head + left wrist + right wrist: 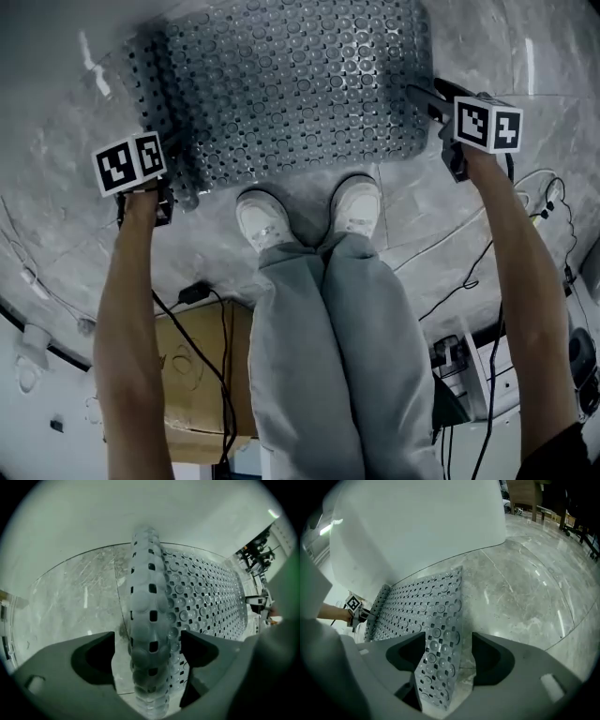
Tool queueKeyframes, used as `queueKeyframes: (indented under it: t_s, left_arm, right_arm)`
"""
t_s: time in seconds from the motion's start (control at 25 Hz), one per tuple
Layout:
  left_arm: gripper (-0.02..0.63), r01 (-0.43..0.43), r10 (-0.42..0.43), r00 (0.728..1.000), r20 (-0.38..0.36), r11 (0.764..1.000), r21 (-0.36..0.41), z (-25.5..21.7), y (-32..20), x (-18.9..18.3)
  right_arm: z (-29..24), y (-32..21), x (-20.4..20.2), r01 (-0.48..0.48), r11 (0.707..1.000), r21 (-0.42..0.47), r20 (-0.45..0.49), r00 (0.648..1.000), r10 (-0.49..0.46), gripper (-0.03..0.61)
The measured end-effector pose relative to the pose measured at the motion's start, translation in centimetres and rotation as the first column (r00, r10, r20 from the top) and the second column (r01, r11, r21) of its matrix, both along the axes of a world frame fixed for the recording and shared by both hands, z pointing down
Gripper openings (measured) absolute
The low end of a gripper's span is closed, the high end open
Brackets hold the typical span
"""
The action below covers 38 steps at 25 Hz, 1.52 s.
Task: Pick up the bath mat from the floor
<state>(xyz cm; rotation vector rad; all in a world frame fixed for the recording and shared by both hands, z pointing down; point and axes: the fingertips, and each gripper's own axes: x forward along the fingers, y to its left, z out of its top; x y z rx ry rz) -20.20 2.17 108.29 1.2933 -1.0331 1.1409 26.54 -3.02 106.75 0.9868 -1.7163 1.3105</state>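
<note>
Two claws flank the bath mat [291,84] in the head view: the left claw [169,192] is at its left edge, the right claw [422,96] at its right edge. The mat is a grey, see-through rectangle packed with round bubbles. It lies on the marbled floor [469,216] just ahead of the person's white shoes [264,220].

Seen from the left gripper view, the near edge of the mat curls up into a thick ridge. Rows of domes and small square holes run along it. The ridge stands between the claw's jaws, which are spread wide and leave a gap on either side, so nothing is gripped.

From the right gripper view, the mat's edge rises as a thin dimpled flap between that claw's jaws. They too are spread wide, with the flap close to one jaw and clear of the other. The rest of the mat stretches flat towards the far claw.
</note>
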Motion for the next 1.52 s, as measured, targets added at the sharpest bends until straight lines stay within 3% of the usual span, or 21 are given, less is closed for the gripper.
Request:
queueKeyframes:
  t_s: [0.28,0.36,0.44,0.48,0.56,0.68,0.76,0.8,0.84,0.92,1.04,1.28,1.52]
  left_arm:
    - [0.431,0.044,-0.044,0.999,0.021,0.999,0.012,1.3,-0.3,-1.0]
    - [0.413,0.052,-0.053,0.998,0.023,0.998,0.025,1.3,-0.3,-1.0]
    - [0.399,0.073,-0.073,0.997,0.014,0.997,0.022,1.2,-0.2,-0.8]
    - [0.384,0.088,-0.088,0.996,0.006,0.996,0.017,1.1,-0.1,-0.6]
    - [0.294,0.120,-0.120,0.993,-0.010,0.993,0.012,0.9,-0.2,0.0]
    - [0.283,0.155,-0.155,0.988,-0.019,0.988,0.004,0.5,-0.2,0.5]
    - [0.282,0.207,-0.207,0.978,-0.041,0.978,-0.009,0.2,0.0,0.9]
    - [0.252,0.226,-0.226,0.973,-0.047,0.974,-0.014,0.1,0.0,1.1]
    - [0.234,0.225,-0.225,0.973,-0.045,0.974,-0.019,-0.1,0.0,1.2]
    - [0.208,0.175,-0.175,0.984,-0.029,0.984,-0.028,-0.7,-0.1,1.4]
    - [0.182,0.132,-0.133,0.991,-0.033,0.991,-0.039,-2.4,0.2,1.5]
    - [0.164,0.108,-0.110,0.988,-0.107,0.994,-0.033,-7.3,-0.2,4.6]
    - [0.162,0.146,-0.146,0.974,-0.172,0.989,-0.011,-11.9,0.1,6.2]
  right_arm:
    - [2.3,-1.1,-1.0,0.072,0.997,-0.043,-0.012,0.997,-0.072,0.331]
    - [2.5,-1.3,-0.4,0.075,0.997,-0.033,-0.044,0.996,-0.077,0.273]
    - [2.4,-1.1,-0.3,0.065,0.998,-0.019,-0.038,0.997,-0.066,0.258]
    - [2.3,-0.9,-0.7,0.066,0.998,-0.023,-0.018,0.998,-0.067,0.250]
    - [2.1,-0.5,-2.4,0.083,0.996,-0.044,0.025,0.996,-0.082,0.248]
    - [2.0,0.0,-4.5,0.084,0.994,-0.066,0.038,0.996,-0.081,0.259]
    - [2.0,0.3,-4.5,0.038,0.996,-0.083,0.021,0.999,-0.037,0.217]
    - [1.9,0.2,-4.2,0.013,0.996,-0.091,0.014,1.000,-0.011,0.174]
    - [1.7,0.0,-4.0,-0.003,0.995,-0.096,0.002,1.000,0.004,0.151]
    - [1.1,-0.5,-3.9,0.000,0.995,-0.102,-0.028,1.000,-0.002,0.028]
    - [-0.5,-0.3,-5.2,0.016,0.992,-0.128,-0.013,1.000,-0.018,0.028]
    - [-4.9,-0.3,-7.5,0.017,0.993,-0.119,0.014,1.000,-0.016,0.026]
    - [-9.0,0.4,-9.5,0.014,0.997,-0.070,-0.013,1.000,-0.015,0.025]
